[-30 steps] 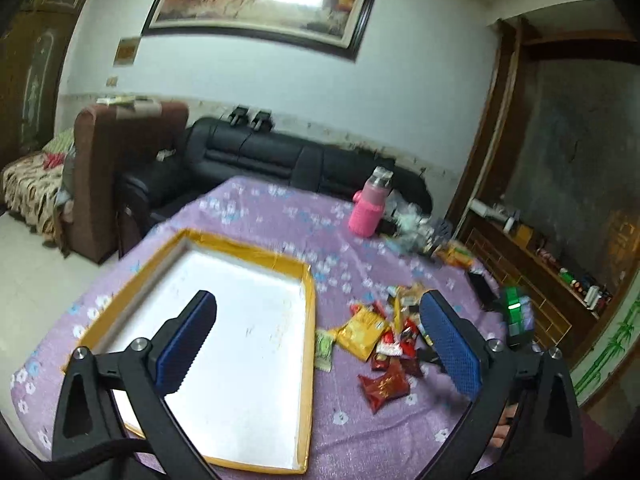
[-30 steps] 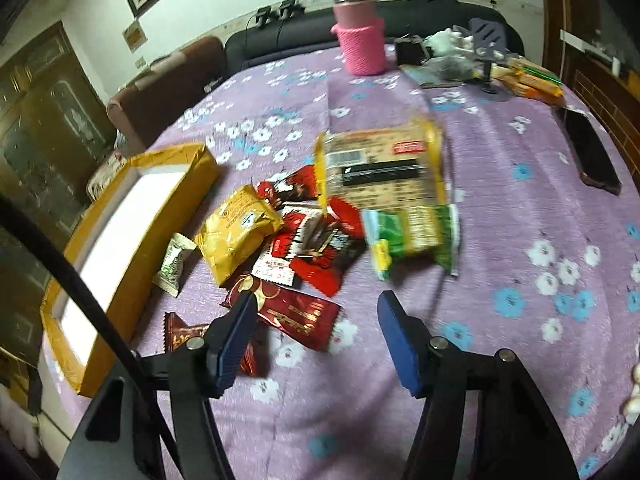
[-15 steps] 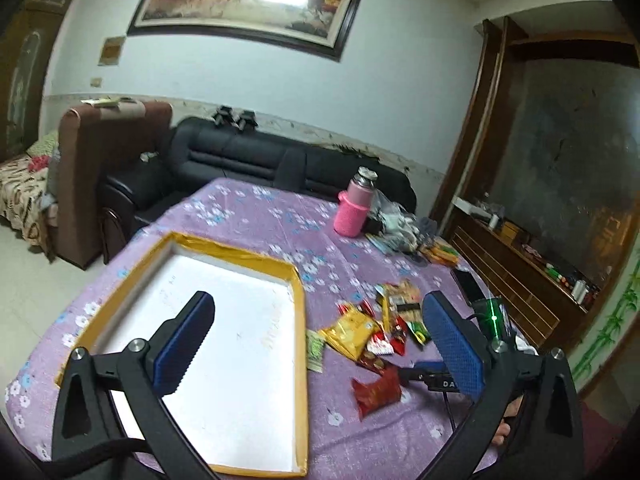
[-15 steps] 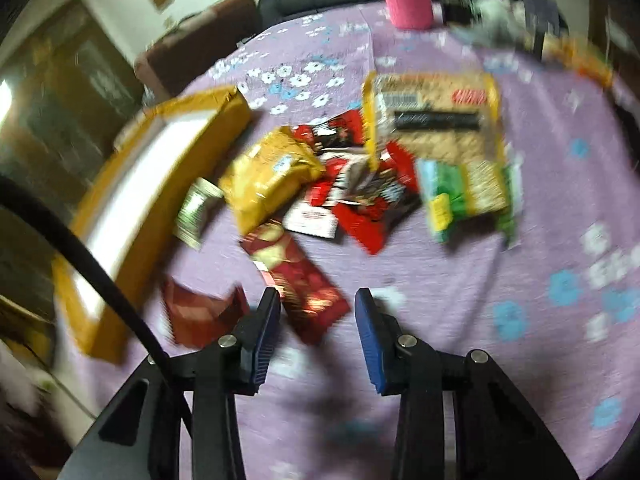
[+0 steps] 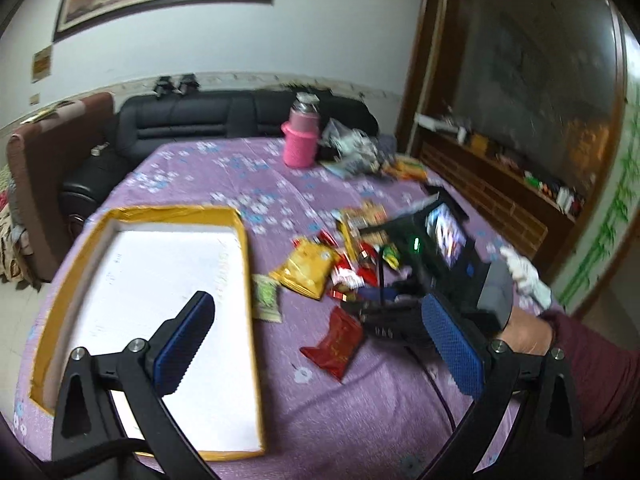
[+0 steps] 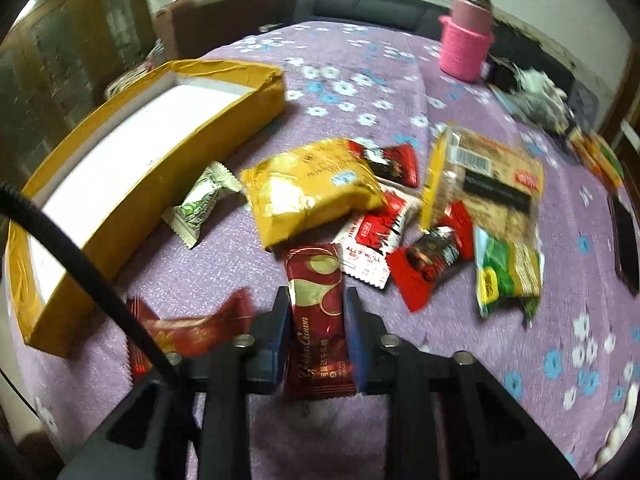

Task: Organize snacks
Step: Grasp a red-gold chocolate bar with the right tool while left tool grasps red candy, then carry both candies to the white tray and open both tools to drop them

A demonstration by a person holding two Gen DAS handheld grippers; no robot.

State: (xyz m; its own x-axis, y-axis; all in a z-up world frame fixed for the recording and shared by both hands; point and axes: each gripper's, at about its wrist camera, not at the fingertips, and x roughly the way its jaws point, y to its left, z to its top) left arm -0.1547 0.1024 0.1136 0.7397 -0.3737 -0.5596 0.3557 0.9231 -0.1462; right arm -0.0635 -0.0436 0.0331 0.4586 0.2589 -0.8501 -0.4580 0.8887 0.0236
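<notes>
Several snack packets lie heaped on the purple flowered cloth: a yellow packet (image 6: 308, 188) (image 5: 308, 268), a green-and-white candy (image 6: 200, 204), a cracker pack (image 6: 488, 176) and a green pack (image 6: 508, 276). A dark red snack bar (image 6: 316, 292) lies lengthwise between the pads of my right gripper (image 6: 316, 320). Its jaws are closing, and the pads touch the bar's two long edges. Another red wrapper (image 6: 188, 332) (image 5: 336, 340) lies just left of it. My left gripper (image 5: 318, 342) hangs wide open above the yellow-rimmed tray (image 5: 244, 264) (image 6: 224, 116) and holds nothing.
A pink bottle (image 5: 300, 140) (image 6: 466, 44) and loose clutter stand at the table's far side. A dark phone (image 6: 626, 236) lies at the right edge. A black cable (image 6: 80, 248) crosses over the tray. A gloved hand (image 5: 524, 276) holds the right gripper.
My right gripper moved down over the dark red bar and its jaws narrowed onto it. The left view swung right and lower, bringing the right gripper and hand into sight.
</notes>
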